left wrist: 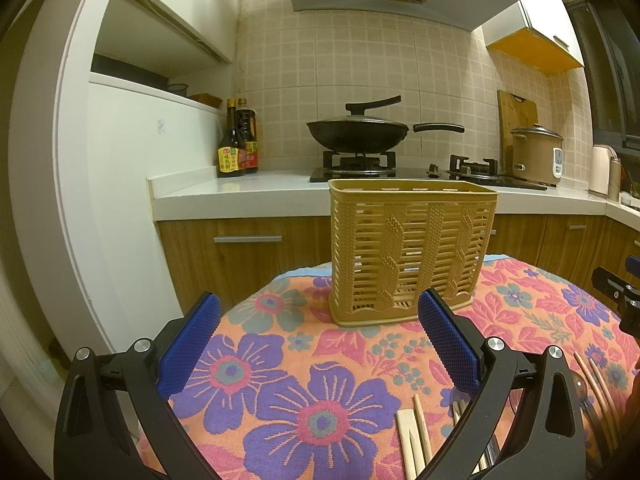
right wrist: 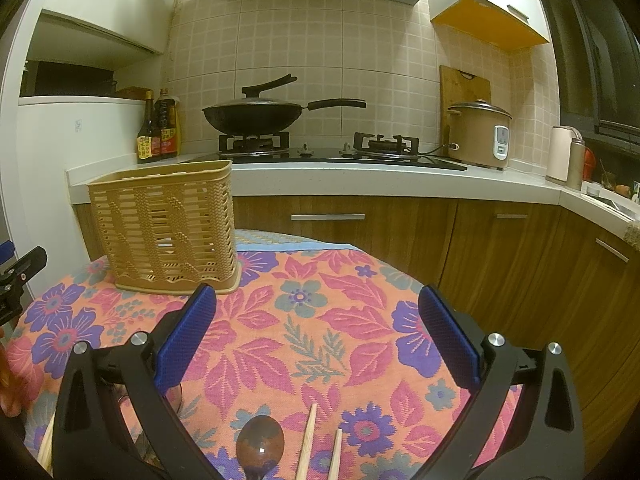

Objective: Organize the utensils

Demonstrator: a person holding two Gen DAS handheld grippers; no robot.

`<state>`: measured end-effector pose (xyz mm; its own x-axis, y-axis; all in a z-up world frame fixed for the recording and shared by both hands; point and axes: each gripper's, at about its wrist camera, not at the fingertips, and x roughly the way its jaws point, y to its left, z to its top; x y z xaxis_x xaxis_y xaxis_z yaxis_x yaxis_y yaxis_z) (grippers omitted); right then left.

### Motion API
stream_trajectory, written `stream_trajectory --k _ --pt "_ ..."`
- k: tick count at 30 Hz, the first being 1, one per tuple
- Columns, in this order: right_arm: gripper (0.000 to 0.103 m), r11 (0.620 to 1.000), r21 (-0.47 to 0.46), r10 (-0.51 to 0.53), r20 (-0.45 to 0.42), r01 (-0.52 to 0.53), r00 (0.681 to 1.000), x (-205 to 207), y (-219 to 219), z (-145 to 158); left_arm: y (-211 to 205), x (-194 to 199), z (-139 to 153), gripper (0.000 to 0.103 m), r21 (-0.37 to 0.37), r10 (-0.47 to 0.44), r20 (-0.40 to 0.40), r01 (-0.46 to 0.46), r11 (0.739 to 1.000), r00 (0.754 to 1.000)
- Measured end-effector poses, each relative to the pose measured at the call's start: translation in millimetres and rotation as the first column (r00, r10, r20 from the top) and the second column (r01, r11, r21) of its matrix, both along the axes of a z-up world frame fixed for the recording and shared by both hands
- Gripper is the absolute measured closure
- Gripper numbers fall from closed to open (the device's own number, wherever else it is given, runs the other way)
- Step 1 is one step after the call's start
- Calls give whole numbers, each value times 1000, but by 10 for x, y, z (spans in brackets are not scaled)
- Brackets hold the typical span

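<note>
The left hand-held gripper (left wrist: 318,334) hangs wide apart and empty above the floral cloth (left wrist: 320,392), facing the upright woven utensil basket (left wrist: 412,252); chopsticks (left wrist: 416,436) lie nearby.

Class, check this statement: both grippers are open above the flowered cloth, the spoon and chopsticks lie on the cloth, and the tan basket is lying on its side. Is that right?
One detail is wrong. The tan basket is not on its side; it stands upright on the flowered cloth, as the left wrist view shows. The rest holds: the left gripper and right gripper are open, and the spoon and chopsticks lie on the cloth.

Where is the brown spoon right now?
In the right wrist view, the brown spoon lies on the flowery cloth, bottom centre, just left of two chopsticks.
</note>
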<state>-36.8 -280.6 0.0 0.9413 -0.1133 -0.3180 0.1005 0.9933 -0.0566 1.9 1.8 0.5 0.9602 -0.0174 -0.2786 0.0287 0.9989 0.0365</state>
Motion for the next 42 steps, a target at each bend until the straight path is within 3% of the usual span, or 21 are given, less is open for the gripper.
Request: stream_trajectory --k 20,25,30,42 --pt "7 1000 10 -2 -7 2 1000 6 -19 -16 -40 -22 -31 7 -5 -10 -8 10 1000 1000" --pt "7 997 24 -78 -37 79 996 66 -90 -35 2 2 -30 7 -37 -16 -27 15 999 1000" --pt "7 996 56 -67 -66 71 996 115 -156 -57 1 7 -22 7 -40 -18 -28 17 999 999" --pt "7 999 26 -31 -82 33 996 163 -80 -60 35 25 -16 7 -43 -11 -33 10 999 999"
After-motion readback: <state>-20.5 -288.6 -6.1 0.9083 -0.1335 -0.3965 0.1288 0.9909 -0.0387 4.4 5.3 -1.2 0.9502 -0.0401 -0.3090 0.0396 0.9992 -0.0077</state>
